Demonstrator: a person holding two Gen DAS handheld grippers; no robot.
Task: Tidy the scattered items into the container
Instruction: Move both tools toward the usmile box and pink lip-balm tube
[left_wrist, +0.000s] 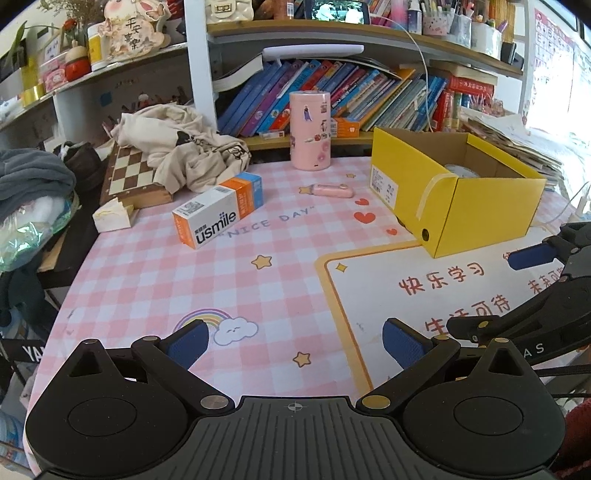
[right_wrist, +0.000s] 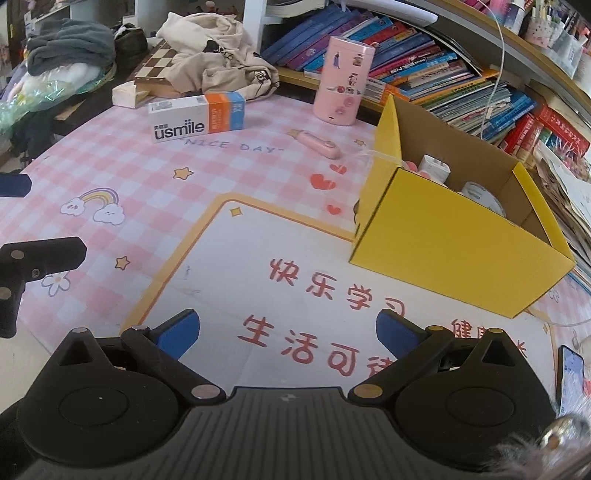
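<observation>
Landmark: yellow box (left_wrist: 443, 206), open top, on the pink checked mat (left_wrist: 207, 280).

Count loose on the mat: one usmile carton (left_wrist: 218, 210), lying flat, well left of the yellow box; one pink tin (left_wrist: 309, 131), upright, behind and left of it; one small pink gadget (left_wrist: 332, 190), flat, near its left wall.

My left claw (left_wrist: 293, 341): spread wide, empty, low over the mat, well short of the carton. My right claw (right_wrist: 288, 332): spread wide, empty, just before the yellow box's front wall.

Right wrist view alone shows the box contents: one white plug-like block (right_wrist: 436, 168), one white round piece (right_wrist: 480, 195), something pink, unclear. Left wrist view shows only the round piece.
</observation>
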